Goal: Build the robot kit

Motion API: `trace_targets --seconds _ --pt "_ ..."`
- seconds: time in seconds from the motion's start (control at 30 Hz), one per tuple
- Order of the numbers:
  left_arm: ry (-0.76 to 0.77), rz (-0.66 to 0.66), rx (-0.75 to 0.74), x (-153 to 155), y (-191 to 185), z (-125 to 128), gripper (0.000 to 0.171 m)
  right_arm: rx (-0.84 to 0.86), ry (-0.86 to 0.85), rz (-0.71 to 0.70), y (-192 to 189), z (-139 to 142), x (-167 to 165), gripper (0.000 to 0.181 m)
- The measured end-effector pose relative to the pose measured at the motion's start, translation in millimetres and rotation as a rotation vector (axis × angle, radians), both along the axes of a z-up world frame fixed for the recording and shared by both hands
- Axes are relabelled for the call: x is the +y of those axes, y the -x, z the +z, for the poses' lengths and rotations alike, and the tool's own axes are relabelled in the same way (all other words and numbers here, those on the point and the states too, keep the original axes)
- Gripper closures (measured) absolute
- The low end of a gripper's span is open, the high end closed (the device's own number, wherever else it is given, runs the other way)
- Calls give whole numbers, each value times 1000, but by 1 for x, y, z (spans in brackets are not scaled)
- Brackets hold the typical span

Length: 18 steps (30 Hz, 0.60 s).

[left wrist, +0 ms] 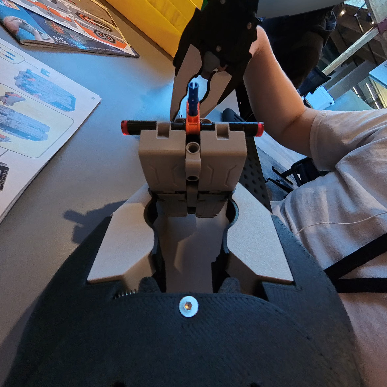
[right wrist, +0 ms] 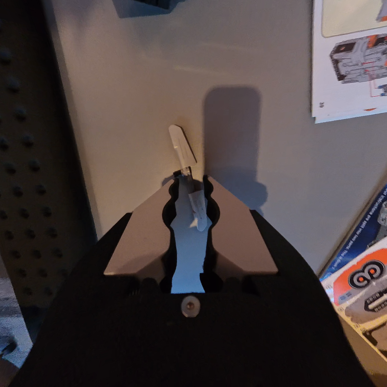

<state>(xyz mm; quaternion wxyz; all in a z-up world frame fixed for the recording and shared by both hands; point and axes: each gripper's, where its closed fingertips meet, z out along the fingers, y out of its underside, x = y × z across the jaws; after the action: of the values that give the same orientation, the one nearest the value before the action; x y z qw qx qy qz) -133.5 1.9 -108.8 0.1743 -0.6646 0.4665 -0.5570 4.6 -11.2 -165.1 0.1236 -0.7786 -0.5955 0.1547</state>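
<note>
Item: grey brick-built assembly (left wrist: 191,165), plastic, held clear above the tabletop (left wrist: 94,188) by the left gripper (left wrist: 191,209), whose jaws are clamped on its lower, darker grey end.

Appearance: two tan-grey panel halves side by side with a narrow pin-holed beam between them. A black cross axle (left wrist: 191,125) with translucent red end caps runs across the top. An orange connector (left wrist: 192,122) sits at the axle's middle, with a blue pin (left wrist: 193,94) standing up from it.

Handling, as judged: light and rigid, but only press-fitted, so the joints could part under a twist or a hard squeeze. The smooth plastic may slip. The broad flat panel sides give the safest hold; the axle ends and the blue pin are thin and best left alone.

Right gripper (left wrist: 189,114): hangs over the assembly's top, jaws parted on either side of the blue pin, with no contact that can be made out. Its own view shows a small pale, blade-shaped piece (right wrist: 182,146) and a dark stem running down between its fingers; whether they touch it cannot be told.

Surroundings: open instruction booklet (left wrist: 41,109) toward the tabletop's left edge, a printed box (left wrist: 69,27) and a yellow bin (left wrist: 159,21) toward the far edge, and a person's forearm (left wrist: 272,100) on the right.
</note>
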Motion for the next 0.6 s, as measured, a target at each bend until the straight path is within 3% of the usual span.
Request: trace_targets --seconds 0.23,0.37,0.53,0.6 --pt "-53 -3 8 0 1 0 107 43 162 62 1 1 -3 169" --pt "-238 65 55 18 9 -2 107 7 107 67 -2 0 -5 171" --pt "-585 105 176 35 18 -11 107 26 20 19 -1 0 -2 175" --pt "-638 92 181 33 17 -11 107 29 -11 10 -2 0 -2 175"
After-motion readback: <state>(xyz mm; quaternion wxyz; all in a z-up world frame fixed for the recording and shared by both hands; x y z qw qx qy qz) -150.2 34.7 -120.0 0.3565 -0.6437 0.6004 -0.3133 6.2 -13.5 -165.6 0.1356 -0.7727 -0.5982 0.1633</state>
